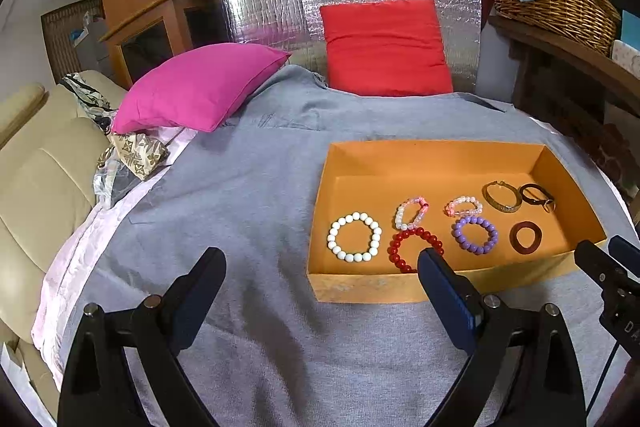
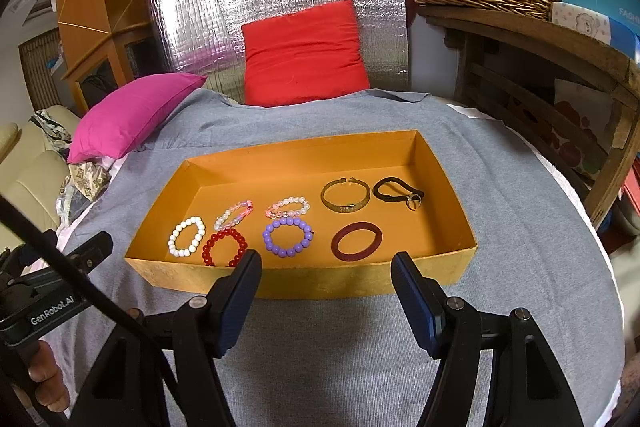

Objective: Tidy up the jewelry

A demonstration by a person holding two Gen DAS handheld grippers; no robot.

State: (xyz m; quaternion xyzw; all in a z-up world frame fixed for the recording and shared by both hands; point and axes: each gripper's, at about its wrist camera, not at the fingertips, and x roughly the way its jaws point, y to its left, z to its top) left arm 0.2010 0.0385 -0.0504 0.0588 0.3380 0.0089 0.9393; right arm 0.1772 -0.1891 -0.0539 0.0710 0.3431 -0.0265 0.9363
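Shallow orange cardboard box (image 2: pixel 424 163) on grey cloth (image 2: pixel 320 347) holds eight bracelets, left gripper (image 1: pixel 322 271) and right gripper (image 2: pixel 326 273) both spread, empty, before box

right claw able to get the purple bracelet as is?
Probably yes: the right claw is open and empty just before the box's low wall, and the purple bracelet lies uncovered, apart from its neighbours.

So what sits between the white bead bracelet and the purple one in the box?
The red bead bracelet lies between the white bracelet and the purple bracelet, nearer the front wall; the right wrist view shows it best.
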